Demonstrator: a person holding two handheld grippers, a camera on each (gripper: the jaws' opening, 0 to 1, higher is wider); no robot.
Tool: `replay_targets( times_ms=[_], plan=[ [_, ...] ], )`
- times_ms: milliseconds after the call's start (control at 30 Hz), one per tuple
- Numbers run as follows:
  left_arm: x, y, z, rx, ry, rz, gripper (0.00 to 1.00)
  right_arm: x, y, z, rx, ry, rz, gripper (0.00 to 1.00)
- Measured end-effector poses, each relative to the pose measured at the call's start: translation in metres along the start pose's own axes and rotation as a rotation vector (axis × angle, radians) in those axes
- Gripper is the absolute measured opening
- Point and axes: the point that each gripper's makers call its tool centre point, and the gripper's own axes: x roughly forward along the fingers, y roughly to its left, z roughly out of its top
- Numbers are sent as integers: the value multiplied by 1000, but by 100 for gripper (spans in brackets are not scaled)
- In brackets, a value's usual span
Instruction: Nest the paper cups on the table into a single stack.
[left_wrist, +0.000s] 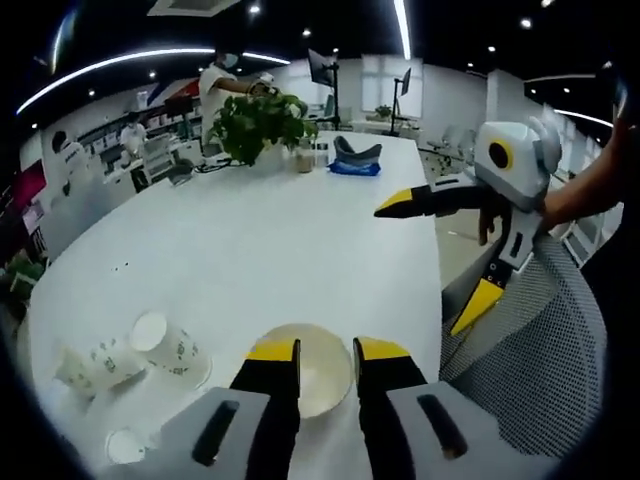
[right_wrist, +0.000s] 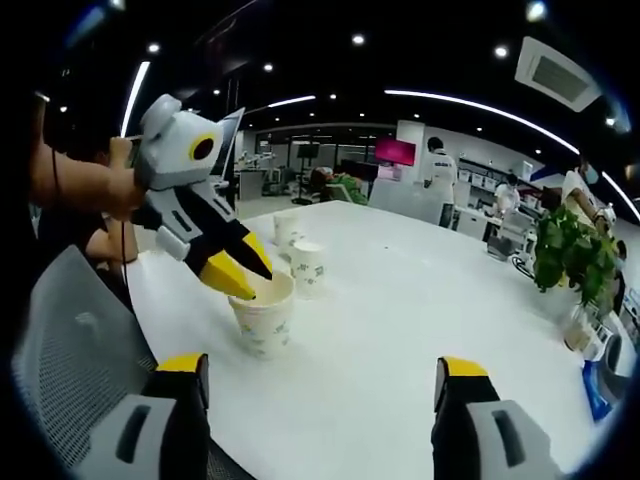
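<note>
- Counter (left_wrist: 260, 240): white, long. One upright cup (right_wrist: 264, 315) stands near its close edge, beside a mesh chair (left_wrist: 540, 350). Two more cups (right_wrist: 298, 258) stand just behind it in the right gripper view. In the left gripper view two cups (left_wrist: 135, 355) appear to lie on their sides at the left, touching.
- Left gripper (right_wrist: 240, 270): its yellow fingers sit at the near cup's rim, one tip seemingly inside the mouth. The gap looks narrow; whether they pinch the wall I cannot tell.
- Right gripper (right_wrist: 325, 385): fingers spread wide, released, holding nothing, apart from every cup.
- Judgement: the step is seizing the near cup as the stack's base. Pinch one wall lightly to avoid crushing the paper, keep it upright, and bring the next cup down mouth-up along the same axis.
- Plant (left_wrist: 262, 122): far end, well apart.
</note>
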Motion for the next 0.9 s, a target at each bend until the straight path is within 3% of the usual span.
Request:
replay_targets(
  times_ms=[233, 633, 900],
  plan=[
    [-20, 21, 11, -25, -43, 44, 20, 0, -2, 0, 3, -5, -3, 95],
    [-48, 91, 8, -45, -87, 187, 32, 0, -2, 0, 4, -10, 3, 96],
    [-74, 149, 2, -75, -109, 303, 36, 1, -1, 1, 10, -13, 6, 97]
  ],
)
